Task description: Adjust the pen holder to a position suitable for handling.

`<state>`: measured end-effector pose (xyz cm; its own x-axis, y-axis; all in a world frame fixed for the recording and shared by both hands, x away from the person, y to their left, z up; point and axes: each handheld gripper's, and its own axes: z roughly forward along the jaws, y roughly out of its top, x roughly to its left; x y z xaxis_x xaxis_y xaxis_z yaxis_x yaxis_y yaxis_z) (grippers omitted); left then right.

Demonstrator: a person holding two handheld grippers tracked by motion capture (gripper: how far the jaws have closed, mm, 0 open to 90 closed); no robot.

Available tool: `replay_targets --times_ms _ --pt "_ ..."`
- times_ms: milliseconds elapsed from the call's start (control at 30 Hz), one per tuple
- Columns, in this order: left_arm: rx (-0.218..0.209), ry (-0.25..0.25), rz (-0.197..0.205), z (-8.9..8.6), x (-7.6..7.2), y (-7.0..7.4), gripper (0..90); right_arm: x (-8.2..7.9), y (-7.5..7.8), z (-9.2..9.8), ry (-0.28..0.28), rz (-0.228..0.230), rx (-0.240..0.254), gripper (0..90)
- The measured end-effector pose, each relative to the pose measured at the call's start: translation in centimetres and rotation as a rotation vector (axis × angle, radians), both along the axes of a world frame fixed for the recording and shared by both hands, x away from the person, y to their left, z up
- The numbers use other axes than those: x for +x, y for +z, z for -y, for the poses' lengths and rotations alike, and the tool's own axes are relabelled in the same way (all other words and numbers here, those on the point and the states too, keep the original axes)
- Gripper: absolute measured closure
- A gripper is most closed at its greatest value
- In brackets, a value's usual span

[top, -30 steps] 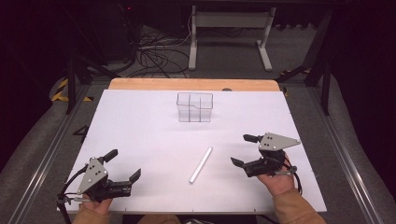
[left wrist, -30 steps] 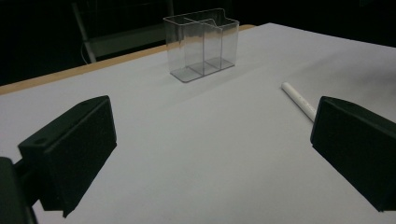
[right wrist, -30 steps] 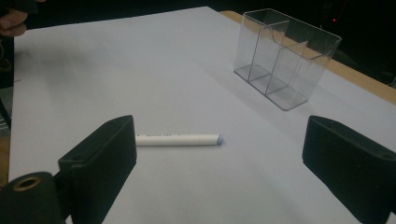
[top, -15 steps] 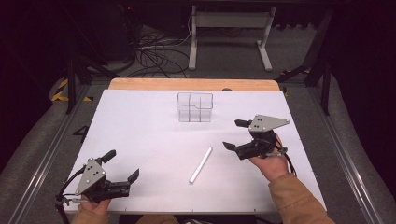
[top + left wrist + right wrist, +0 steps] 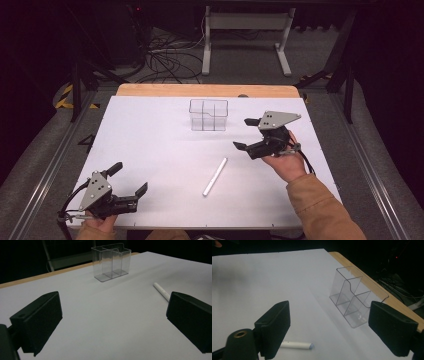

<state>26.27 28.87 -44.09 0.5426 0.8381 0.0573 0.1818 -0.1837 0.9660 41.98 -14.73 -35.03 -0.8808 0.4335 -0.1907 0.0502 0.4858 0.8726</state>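
Chalk-white and thin, a little stick (image 5: pixel 215 176) is lying flat on the white worktop (image 5: pixel 150 145), near the middle and a bit toward the person's side. It is pointing slantwise, with its far end leaning toward the right. Nothing is touching it.

Behind it, close to the far wooden edge (image 5: pixel 205 90) of the worktop, a clear plastic box (image 5: pixel 208 114) is standing upright. It is open on top and thin walls are splitting it into small rooms. Nothing can be seen inside it.

From the high view, the left claw (image 5: pixel 127 181) is sitting low at the near left corner, with its two black jaws spread wide and holding nothing. The right claw (image 5: pixel 246 133) is hanging over the right side of the worktop, just right of the box and beyond the stick. Its jaws are spread wide too, and a hand (image 5: pixel 284 165) in a tan sleeve (image 5: pixel 320 212) is holding it.

The left claw's own camera is showing the stick (image 5: pixel 161 291) poking out from behind one black jaw, with the box (image 5: pixel 111 262) farther off and well apart from it. The right claw's camera is showing the box (image 5: pixel 357 296) up close, so the curved dip in its inner wall is looking clear. It is also showing the rounded tip of the stick (image 5: pixel 297 345) peeking out beside the near jaw. The high view is showing dark floor and tangled cables (image 5: pixel 170 55) past the worktop.
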Motion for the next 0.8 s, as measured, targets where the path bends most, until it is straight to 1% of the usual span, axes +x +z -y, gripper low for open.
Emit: replay_targets --times_ms 100,133,167,200,233,267,367,400,433,467,500,600,633,767,800 --pt "-0.006 0.002 -0.002 -0.1 0.0 0.0 1.1 0.4 0.2 -0.3 0.007 0.006 -0.002 20.5" --pt "-0.007 0.001 -0.007 -0.2 0.0 0.0 1.1 0.8 0.5 -0.7 0.014 0.017 -0.016 21.8" --pt "-0.007 0.001 -0.007 -0.2 0.0 0.0 1.1 0.8 0.5 -0.7 0.014 0.017 -0.016 21.8" --pt "-0.008 0.0 -0.005 -0.2 0.1 0.0 1.1 1.3 0.9 -1.1 0.023 0.024 -0.029 23.0" --pt "-0.008 0.001 -0.005 -0.2 0.1 0.0 1.1 1.3 0.9 -1.1 0.023 0.024 -0.029 23.0" --pt "-0.009 -0.001 -0.004 -0.2 0.1 0.0 1.1 1.9 1.4 -1.5 0.03 0.037 -0.038 23.6" --pt "-0.009 -0.007 -0.004 -0.1 0.2 0.0 1.1 2.6 1.8 -1.9 0.031 0.034 -0.042 23.6" --pt "-0.009 -0.007 -0.004 -0.1 0.2 0.0 1.1 2.6 1.8 -1.9 0.031 0.034 -0.042 23.6" --pt "-0.01 -0.007 -0.004 -0.2 0.2 0.0 1.1 3.1 1.8 -2.0 0.024 0.025 -0.039 24.0" --pt "-0.013 -0.008 -0.003 -0.2 0.2 0.0 1.1 3.1 1.8 -2.0 0.024 0.025 -0.039 24.0" --pt "-0.015 -0.01 -0.004 -0.2 0.3 0.0 1.1 3.4 1.7 -2.1 0.019 0.017 -0.034 24.1" --pt "-0.016 -0.012 -0.007 -0.2 0.3 0.0 1.1 3.8 1.5 -2.3 0.021 0.01 -0.039 24.1" --pt "-0.014 -0.012 -0.005 -0.1 0.4 0.0 1.1 4.2 1.3 -2.8 0.025 0.018 -0.062 24.9" --pt "-0.01 -0.015 -0.006 0.0 0.4 0.0 1.1 4.8 1.1 -3.4 0.032 0.026 -0.075 27.4" --pt "-0.01 -0.016 -0.005 0.0 0.4 0.0 1.1 5.1 1.0 -3.7 0.032 0.023 -0.09 27.9"
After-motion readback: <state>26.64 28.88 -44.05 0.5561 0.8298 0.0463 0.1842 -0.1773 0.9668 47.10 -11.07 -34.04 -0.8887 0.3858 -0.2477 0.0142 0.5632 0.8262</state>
